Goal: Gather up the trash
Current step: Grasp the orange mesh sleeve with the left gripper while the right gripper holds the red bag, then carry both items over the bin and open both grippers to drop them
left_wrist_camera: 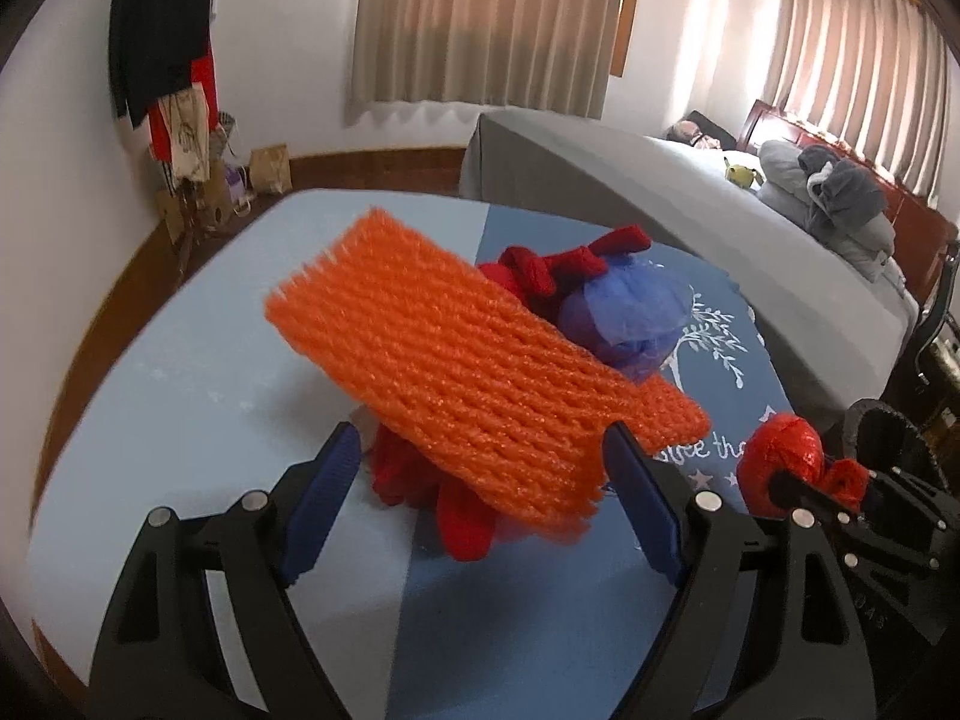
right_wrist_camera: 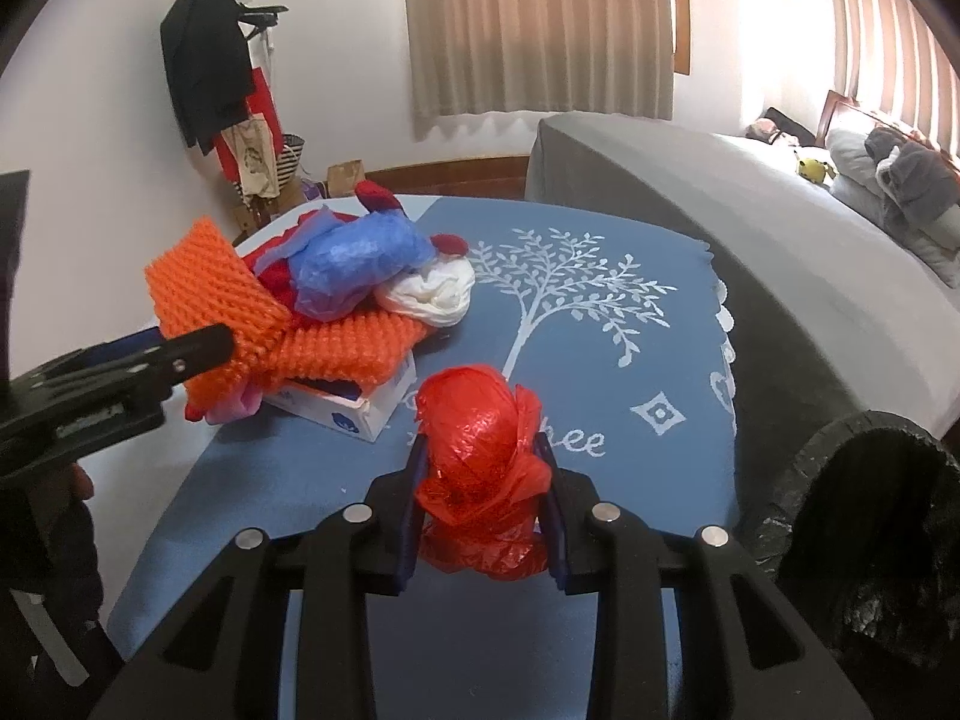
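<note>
An orange foam net sleeve [left_wrist_camera: 474, 372] tilts up between the wide-open fingers of my left gripper [left_wrist_camera: 480, 468]; only its near corner is by the right finger [left_wrist_camera: 636, 492]. It also shows in the right wrist view [right_wrist_camera: 216, 288]. My right gripper [right_wrist_camera: 480, 480] is shut on a crumpled red plastic bag [right_wrist_camera: 480, 462], seen from the left wrist too [left_wrist_camera: 780, 462]. A trash pile lies on the blue table [right_wrist_camera: 600, 360]: blue plastic bag [right_wrist_camera: 354, 264], white bag [right_wrist_camera: 432, 288], a second orange net [right_wrist_camera: 354, 348], red scraps, small white box [right_wrist_camera: 354, 408].
A black-lined trash bin [right_wrist_camera: 870, 528] stands off the table's right front corner. A grey-covered bed [right_wrist_camera: 720, 192] lies behind on the right. A coat rack with clothes [right_wrist_camera: 210, 72] stands at the back left wall.
</note>
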A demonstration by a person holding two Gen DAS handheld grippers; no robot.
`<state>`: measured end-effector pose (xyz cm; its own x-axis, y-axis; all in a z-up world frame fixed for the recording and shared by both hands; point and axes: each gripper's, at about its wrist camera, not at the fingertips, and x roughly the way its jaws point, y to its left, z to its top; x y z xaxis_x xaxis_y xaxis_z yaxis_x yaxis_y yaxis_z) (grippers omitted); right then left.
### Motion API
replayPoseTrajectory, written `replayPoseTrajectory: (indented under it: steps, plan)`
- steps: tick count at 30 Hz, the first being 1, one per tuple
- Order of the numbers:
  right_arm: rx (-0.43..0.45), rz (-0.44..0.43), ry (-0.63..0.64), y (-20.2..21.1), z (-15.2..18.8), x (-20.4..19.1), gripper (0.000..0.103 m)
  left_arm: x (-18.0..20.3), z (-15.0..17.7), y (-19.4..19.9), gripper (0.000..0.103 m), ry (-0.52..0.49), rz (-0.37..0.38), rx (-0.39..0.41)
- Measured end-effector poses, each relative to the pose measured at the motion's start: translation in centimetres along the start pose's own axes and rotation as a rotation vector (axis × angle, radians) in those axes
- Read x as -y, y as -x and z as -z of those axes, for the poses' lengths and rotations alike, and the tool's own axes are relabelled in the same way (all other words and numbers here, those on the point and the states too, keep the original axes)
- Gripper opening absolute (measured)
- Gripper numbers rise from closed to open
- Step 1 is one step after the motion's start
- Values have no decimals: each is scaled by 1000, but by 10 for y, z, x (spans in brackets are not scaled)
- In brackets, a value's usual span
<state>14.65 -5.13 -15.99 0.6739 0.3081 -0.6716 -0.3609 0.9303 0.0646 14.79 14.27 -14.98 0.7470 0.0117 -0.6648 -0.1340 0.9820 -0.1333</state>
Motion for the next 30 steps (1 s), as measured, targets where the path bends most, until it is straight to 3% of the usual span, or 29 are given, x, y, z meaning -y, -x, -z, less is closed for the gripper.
replayPoseTrajectory:
  steps: [5,9,20,30]
  plan:
    - [4,-1,1,2,-1,1,33,0,4,2,33,10,28,7]
    - [13,-4,1,6,-3,0,33,6,7,14,20,-11,12,36]
    - [67,-18,-44,38,-8,10,33,37,6,67,12,-114,44,128]
    - [92,34,-121,71,1,46,33,89,18,67,10,-208,129,108]
